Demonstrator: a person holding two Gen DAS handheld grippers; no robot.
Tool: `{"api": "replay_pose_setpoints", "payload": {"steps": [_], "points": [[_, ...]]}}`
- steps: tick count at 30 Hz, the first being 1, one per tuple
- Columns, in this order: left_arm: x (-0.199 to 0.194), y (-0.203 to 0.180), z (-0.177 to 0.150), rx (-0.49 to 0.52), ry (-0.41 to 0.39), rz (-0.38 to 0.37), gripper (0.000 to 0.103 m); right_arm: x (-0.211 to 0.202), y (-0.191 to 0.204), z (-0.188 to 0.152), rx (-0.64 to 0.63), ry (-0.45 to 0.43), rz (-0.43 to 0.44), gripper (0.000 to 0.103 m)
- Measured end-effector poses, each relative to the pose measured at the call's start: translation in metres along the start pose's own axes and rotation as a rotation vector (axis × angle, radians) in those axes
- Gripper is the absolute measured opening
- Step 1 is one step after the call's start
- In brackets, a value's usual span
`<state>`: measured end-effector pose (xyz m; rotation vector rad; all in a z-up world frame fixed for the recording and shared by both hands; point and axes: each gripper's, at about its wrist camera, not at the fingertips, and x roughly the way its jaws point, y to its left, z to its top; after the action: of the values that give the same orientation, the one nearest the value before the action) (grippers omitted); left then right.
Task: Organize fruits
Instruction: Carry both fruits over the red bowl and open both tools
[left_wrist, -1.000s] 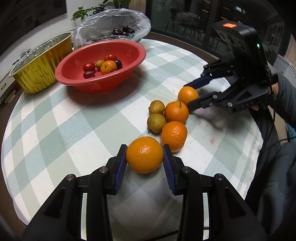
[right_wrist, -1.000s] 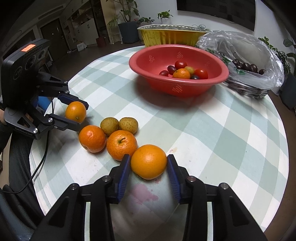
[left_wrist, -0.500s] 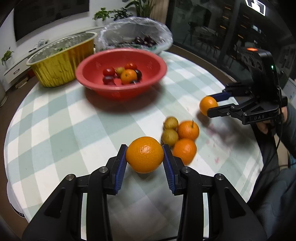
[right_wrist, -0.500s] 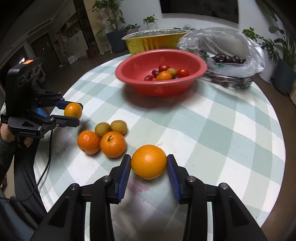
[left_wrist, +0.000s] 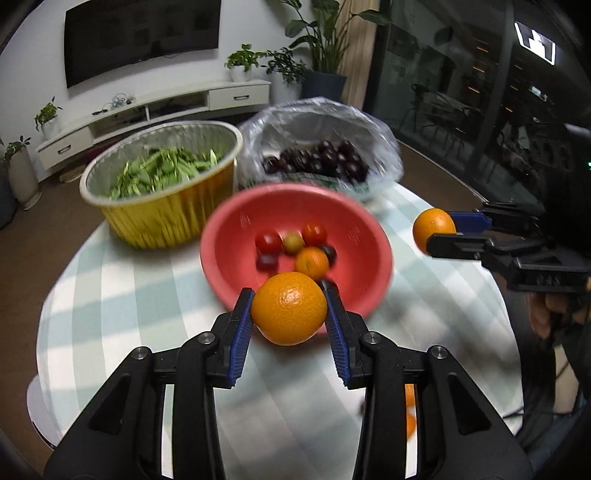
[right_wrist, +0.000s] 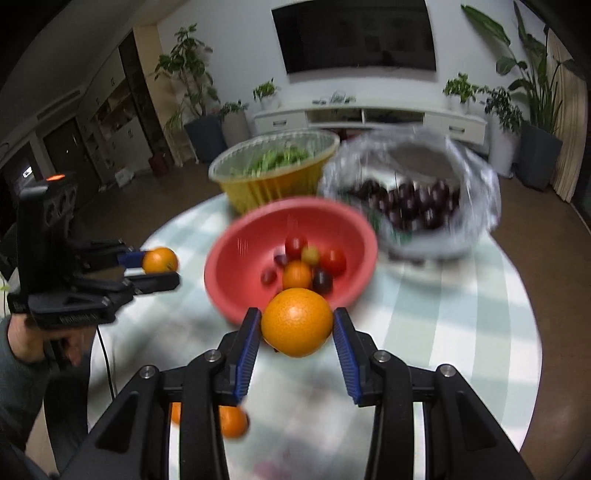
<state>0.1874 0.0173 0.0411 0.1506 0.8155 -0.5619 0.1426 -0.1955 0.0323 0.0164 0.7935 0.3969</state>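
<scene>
Your left claw (left_wrist: 289, 308) pinches an orange (left_wrist: 289, 310); your right claw (right_wrist: 296, 323) pinches another orange (right_wrist: 296, 322). The round desk (left_wrist: 110, 295) wears green checks. A TV (right_wrist: 356, 35) hangs behind.

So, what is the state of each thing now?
Left tongs: shut on orange, in the air.
Right tongs: shut on second orange, in the air.
Red bowl: upright, holds small fruits.
Foil pan: open, holds greens.
Bag: open, holds cherries.

The red bowl (left_wrist: 354, 236) and checked table (left_wrist: 110, 295) smear with motion blur. Loose oranges (right_wrist: 232, 421) hide partly behind the gripper arms. Dark fruits (right_wrist: 406, 206) in the bag (right_wrist: 472, 177) blur beyond naming.
</scene>
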Motion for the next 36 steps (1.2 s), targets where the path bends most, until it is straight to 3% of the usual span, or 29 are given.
{"api": "replay_pose_setpoints", "payload": {"steps": [5,16,36], "points": [[0.035,0.005,0.022,0.001,0.041,0.029,0.036,0.025,0.011,0.027,-0.023,-0.009,-0.006,0.042],[0.104,0.008,0.014,0.005,0.121,0.055,0.036,0.086,0.002,0.03,-0.02,0.112,-0.103,0.042],[0.128,-0.001,0.017,0.059,0.134,0.08,0.036,0.107,0.003,0.019,-0.058,0.159,-0.124,0.043]]}}
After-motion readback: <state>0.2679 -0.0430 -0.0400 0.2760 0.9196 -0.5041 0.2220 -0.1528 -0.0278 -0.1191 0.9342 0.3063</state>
